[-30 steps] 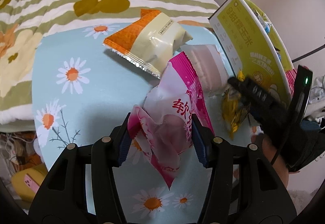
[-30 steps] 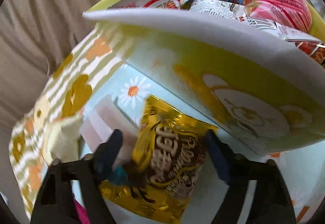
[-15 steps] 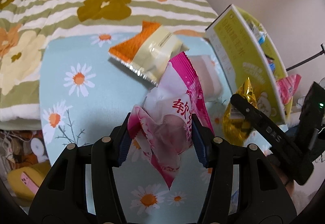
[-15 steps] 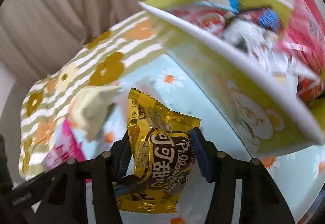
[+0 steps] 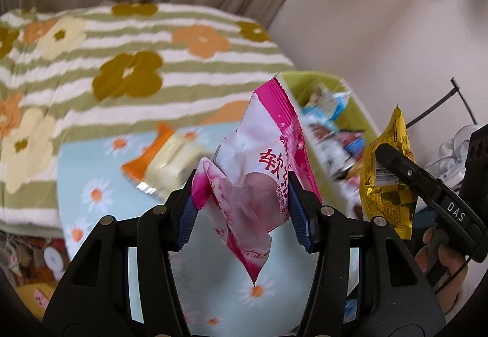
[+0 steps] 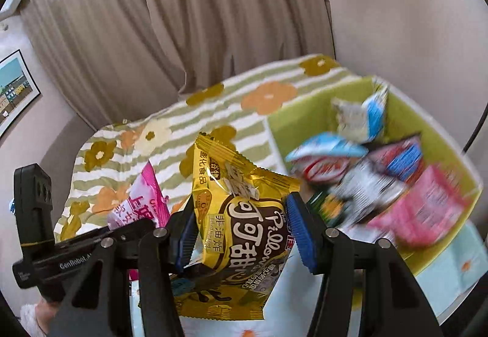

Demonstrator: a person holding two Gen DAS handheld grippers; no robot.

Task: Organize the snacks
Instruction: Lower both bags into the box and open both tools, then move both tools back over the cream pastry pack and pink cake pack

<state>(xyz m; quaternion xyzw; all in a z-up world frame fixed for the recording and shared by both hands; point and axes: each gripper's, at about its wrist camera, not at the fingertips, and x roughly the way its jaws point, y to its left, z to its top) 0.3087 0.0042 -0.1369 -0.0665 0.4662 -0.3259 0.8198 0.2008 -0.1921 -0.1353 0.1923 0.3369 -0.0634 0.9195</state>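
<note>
My left gripper (image 5: 244, 208) is shut on a pink and white snack packet (image 5: 259, 172) and holds it in the air above the daisy cloth. My right gripper (image 6: 244, 227) is shut on a gold snack bag (image 6: 241, 215) and holds it up to the left of the green box (image 6: 442, 141), which holds several packets. In the left wrist view the gold bag (image 5: 387, 181) and right gripper hang to the right of the green box (image 5: 360, 111). In the right wrist view the pink packet (image 6: 143, 202) shows at the left.
An orange and cream packet (image 5: 164, 163) lies on the light blue daisy cloth (image 5: 91, 181). A striped flower blanket (image 5: 122, 62) lies behind it. Beige curtains (image 6: 183, 16) and a wall stand at the back. A framed picture (image 6: 15, 86) hangs at the left.
Both grippers have risen with their packets. The right gripper closed on the gold bag and lifted it from beside the box to above rim height. The box's inside has come into view.
</note>
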